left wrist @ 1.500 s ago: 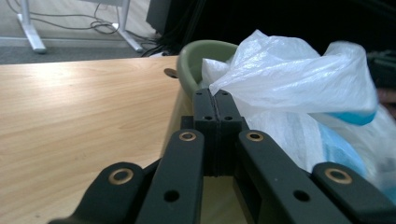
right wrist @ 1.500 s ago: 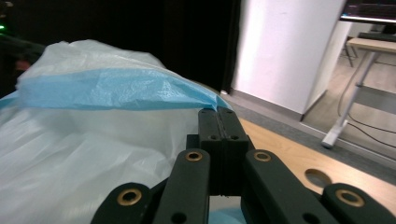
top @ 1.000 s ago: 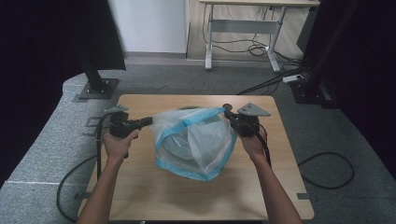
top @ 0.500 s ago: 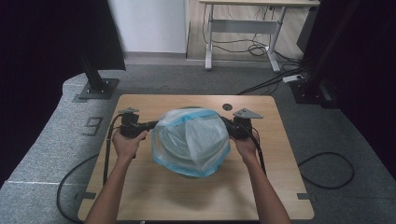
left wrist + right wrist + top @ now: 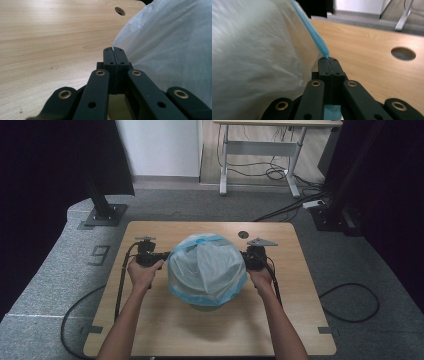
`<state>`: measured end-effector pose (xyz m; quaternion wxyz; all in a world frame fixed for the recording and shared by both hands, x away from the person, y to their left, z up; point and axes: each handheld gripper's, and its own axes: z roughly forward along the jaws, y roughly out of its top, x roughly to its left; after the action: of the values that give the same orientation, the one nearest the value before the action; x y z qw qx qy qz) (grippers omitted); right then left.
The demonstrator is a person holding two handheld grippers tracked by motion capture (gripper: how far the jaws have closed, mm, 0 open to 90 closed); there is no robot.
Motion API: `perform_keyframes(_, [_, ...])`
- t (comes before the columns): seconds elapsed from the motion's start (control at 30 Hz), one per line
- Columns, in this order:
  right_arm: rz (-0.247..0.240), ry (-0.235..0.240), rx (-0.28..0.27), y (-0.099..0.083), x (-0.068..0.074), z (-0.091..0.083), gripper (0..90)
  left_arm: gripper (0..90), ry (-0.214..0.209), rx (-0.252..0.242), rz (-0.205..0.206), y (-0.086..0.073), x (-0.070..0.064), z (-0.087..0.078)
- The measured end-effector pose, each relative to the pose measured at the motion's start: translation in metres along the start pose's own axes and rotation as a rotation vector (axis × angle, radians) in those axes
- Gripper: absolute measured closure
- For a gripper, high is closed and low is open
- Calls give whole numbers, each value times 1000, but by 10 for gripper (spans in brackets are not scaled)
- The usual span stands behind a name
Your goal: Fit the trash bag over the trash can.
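A translucent white plastic bag with a blue rim billows over the middle of the wooden table, stretched between both grippers. My left gripper is shut on the bag's left edge; in the left gripper view the thin film runs out from between the closed jaws at the gripper's tip. My right gripper is shut on the bag's right edge, and in the right gripper view the blue rim enters the closed tip of that gripper. Something dark shows faintly under the bag's front; I cannot tell what it is.
A round cable hole sits in the table near its far edge, also seen in the right gripper view. Cables trail off the left side and right side of the table onto grey carpet. A desk frame stands beyond.
The bag has swung toward the table's middle and spread into a rounder dome. Both grippers have moved nearer and drawn level, still holding its edges.
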<state>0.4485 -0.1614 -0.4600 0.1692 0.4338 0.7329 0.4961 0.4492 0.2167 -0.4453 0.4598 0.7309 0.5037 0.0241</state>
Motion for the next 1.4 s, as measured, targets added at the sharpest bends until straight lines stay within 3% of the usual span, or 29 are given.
perform_keyframes(0.07, [13,6,15,-1,-2,3,890,899,3,12,-3,0,1,3])
perform_keyframes(0.1, [44,7,57,-5,-7,7,890,899,14,32,-1,-2,3,7])
perform_keyframes(0.13, [46,5,67,-6,-7,8,891,899,9,36,-5,-3,4,9])
perform_keyframes(0.4, [44,-19,173,-17,-12,11,890,899,-4,67,1,-10,5,8])
perform_keyframes(0.53, [46,-22,198,-27,-15,8,890,898,5,74,8,-16,6,4])
perform_keyframes(0.63, [56,-16,171,-27,-17,1,870,898,7,67,8,-16,5,1])
perform_keyframes(0.67, [55,-24,151,-25,-17,-4,785,898,6,65,10,-16,5,0])
perform_keyframes(0.77, [70,-81,67,-17,-15,-21,629,897,4,59,11,-17,5,-2])
perform_keyframes(0.9, [103,-106,-60,-10,-17,-54,576,896,4,51,10,-17,5,-3])
perform_keyframes(0.97, [118,-63,-91,-10,-16,-72,576,896,5,44,11,-17,4,-5])
perform_keyframes(1.03, [101,-13,-118,-16,-10,-89,544,896,9,43,15,-18,4,-6])
perform_keyframes(1.07, [79,34,-128,-22,-3,-101,509,896,9,42,14,-17,4,-7])
perform_keyframes(1.27, [-42,187,-145,-38,29,-127,370,896,14,38,16,-17,1,-10])
perform_keyframes(1.4, [-76,244,-153,-35,43,-131,323,897,17,38,21,-17,0,-11])
